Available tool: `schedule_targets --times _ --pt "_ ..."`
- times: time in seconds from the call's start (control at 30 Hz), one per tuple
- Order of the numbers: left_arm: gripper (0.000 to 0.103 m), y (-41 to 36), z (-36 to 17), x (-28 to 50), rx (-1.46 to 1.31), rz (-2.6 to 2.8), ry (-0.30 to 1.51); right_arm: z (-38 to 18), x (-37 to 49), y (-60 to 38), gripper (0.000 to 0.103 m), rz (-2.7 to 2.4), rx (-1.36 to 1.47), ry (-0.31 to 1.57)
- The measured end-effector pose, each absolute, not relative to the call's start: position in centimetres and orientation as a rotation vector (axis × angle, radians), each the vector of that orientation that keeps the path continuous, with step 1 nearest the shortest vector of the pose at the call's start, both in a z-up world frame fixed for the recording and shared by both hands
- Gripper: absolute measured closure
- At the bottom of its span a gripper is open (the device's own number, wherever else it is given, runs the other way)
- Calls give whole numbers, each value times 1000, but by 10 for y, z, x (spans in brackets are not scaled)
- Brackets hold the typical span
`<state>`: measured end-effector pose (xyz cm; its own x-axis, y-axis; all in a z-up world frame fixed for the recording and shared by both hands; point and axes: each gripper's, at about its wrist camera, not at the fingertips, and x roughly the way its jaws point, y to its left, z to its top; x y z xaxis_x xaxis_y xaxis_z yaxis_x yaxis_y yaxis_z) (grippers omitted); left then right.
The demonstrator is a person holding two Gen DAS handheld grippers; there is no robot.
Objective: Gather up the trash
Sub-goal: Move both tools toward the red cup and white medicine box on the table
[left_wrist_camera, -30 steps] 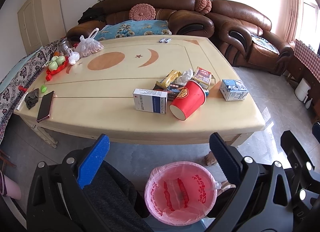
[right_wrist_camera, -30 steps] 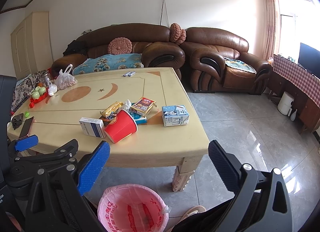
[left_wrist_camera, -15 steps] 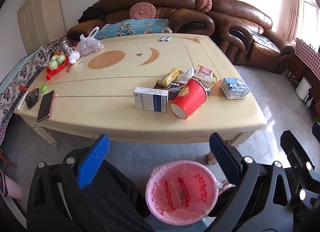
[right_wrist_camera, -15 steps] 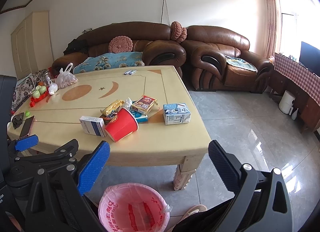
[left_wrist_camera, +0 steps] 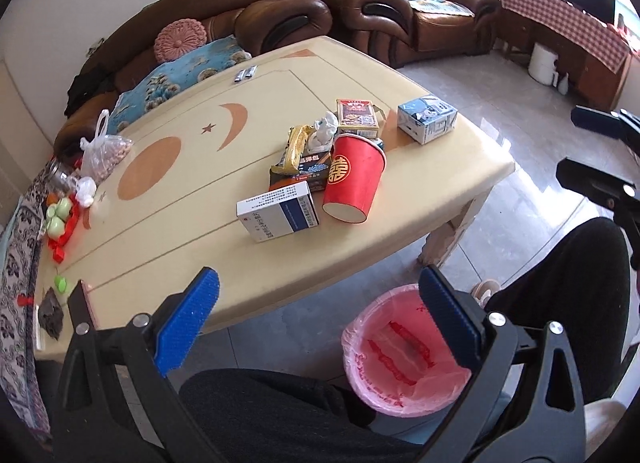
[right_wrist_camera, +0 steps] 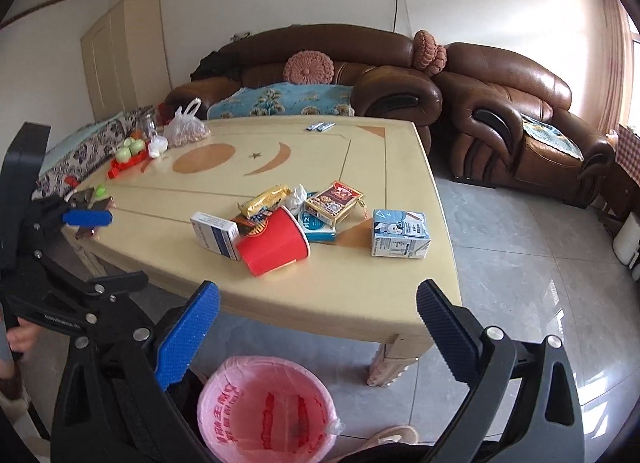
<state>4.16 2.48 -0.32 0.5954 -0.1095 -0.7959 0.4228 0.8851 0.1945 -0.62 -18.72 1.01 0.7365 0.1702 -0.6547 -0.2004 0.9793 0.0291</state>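
Tools came first in both wrist views: the left tool point(left_wrist_camera: 316, 311) hung with its blue-padded fingers spread wide and nothing between them, and the right tool point(right_wrist_camera: 318, 317) was likewise spread wide and empty. Both hovered short of the near edge of the surface point(right_wrist_camera: 344, 167), touching none of the litter. Just below them on the floor stood a bin lined with a pink bag point(right_wrist_camera: 266, 409), close to the surface's carved leg. On the surface the trash lay in one loose cluster: a red paper cup point(left_wrist_camera: 354, 181) tipped on its side, a white-and-blue box point(left_wrist_camera: 278, 213) just beside it, a yellow snack wrapper point(left_wrist_camera: 294, 147), a crumpled tissue point(left_wrist_camera: 323, 131) and a red card packet point(left_wrist_camera: 356, 113) behind. A small milk carton point(left_wrist_camera: 427, 119) sat a little apart toward the right edge. Farther left were a bag of nuts point(left_wrist_camera: 106, 153), green fruit point(left_wrist_camera: 58, 215) and a phone point(left_wrist_camera: 82, 305), with brown leather sofas point(right_wrist_camera: 508, 103) beyond.
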Motion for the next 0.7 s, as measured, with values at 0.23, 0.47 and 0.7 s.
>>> schedule_targets --times 0.23,0.47,0.7 --pt "5 17 -4 70 525 -465 912 8 24 -190 6 339 -169 811" --pt "5 16 -2 100 566 -637 954 7 44 -176 6 484 -238 872" --pt "5 19 -12 119 646 -737 964 5 70 -165 6 554 -244 901"
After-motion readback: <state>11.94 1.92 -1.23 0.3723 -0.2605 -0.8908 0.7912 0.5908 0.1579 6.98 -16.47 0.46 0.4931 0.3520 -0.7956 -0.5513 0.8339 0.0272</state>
